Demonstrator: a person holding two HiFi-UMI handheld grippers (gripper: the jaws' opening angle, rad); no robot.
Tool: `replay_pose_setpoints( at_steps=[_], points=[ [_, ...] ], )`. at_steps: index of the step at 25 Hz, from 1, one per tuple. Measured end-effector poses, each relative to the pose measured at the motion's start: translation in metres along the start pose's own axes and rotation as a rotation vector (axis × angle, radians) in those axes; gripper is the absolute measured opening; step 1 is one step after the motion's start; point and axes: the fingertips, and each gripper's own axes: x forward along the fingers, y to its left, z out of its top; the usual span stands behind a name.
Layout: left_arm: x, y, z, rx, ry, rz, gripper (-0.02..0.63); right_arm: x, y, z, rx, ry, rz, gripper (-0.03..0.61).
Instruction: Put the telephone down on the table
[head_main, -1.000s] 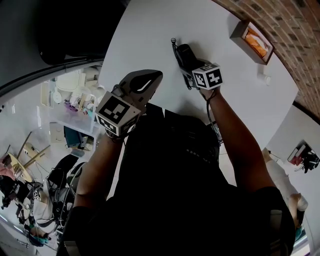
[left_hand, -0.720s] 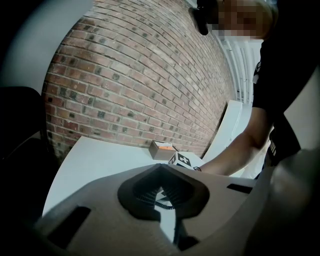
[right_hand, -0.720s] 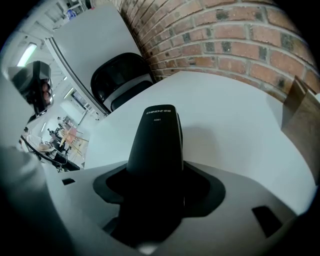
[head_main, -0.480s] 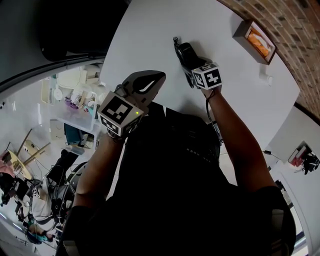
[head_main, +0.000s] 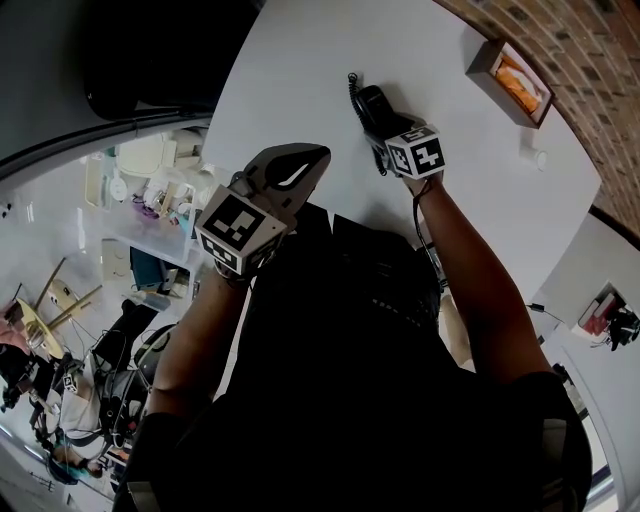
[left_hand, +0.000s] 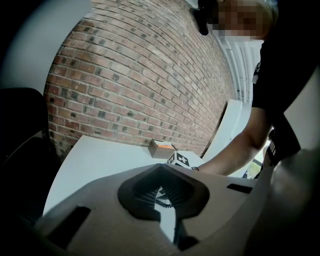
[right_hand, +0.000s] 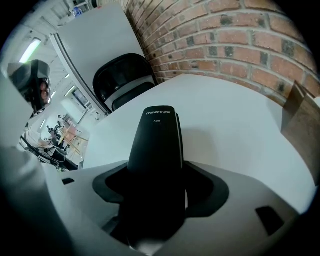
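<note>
White desk (head_main: 300, 60) fills the upper head view, w/ a brick wall (head_main: 600, 90) running along its far-right edge. The same wall fills most of the left gripper view (left_hand: 140, 75). A black chair (right_hand: 122, 80) stands at the desk's far side in the right gripper view. Person in a dark top, seen from above, has both arms out over the desk's near edge.

Left hand-held gripper (head_main: 310, 160) is held up near the near-left edge of the desk. Its jaws are pressed together w/ nothing between them. In its own view (left_hand: 162, 172) only a small opening behind the tips shows the desk beyond.

Right hand-held gripper (head_main: 385, 130) is further in, over mid-desk and well apart from the left one. Its marker cube (head_main: 415, 152) faces up. Its jaws pinch a black telephone (right_hand: 154, 145) around the lower part of the handset, approx centred between the pads. The rest of the handset sticks out ahead of the jaws, toward the far side.

In the head view the telephone (head_main: 372, 102) sits low at the desk surface. Can't tell if it touches. Its coiled cord (head_main: 351, 85) trails off the far end onto the desk.

Open box (head_main: 508, 80) w/ orange inside lies by the wall, apart from the telephone. It's also seen in the left gripper view (left_hand: 161, 147). Small white item (head_main: 534, 157) lies near the box, too small to ID.
</note>
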Motion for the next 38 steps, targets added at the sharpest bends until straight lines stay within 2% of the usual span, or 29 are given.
replay_pose_setpoints(
  at_steps=[8,15,20,34,38],
  points=[
    [-0.008,-0.008,0.0,0.024,0.001,-0.009,0.008,-0.012,-0.002,0.01,0.002,-0.064,-0.018,0.287],
    [-0.024,-0.019,0.016,0.052,-0.035,-0.043,0.008,-0.047,0.0,0.015,-0.008,-0.118,-0.08,0.287],
    [-0.035,-0.034,0.034,0.111,-0.061,-0.087,0.008,-0.087,0.016,0.03,0.0,-0.204,-0.121,0.288],
    [-0.072,-0.075,0.084,0.199,-0.166,-0.21,0.008,-0.231,0.079,0.066,-0.001,-0.477,-0.242,0.287],
    [-0.075,-0.086,0.09,0.215,-0.185,-0.232,0.008,-0.258,0.092,0.068,-0.016,-0.525,-0.259,0.284]
  ],
)
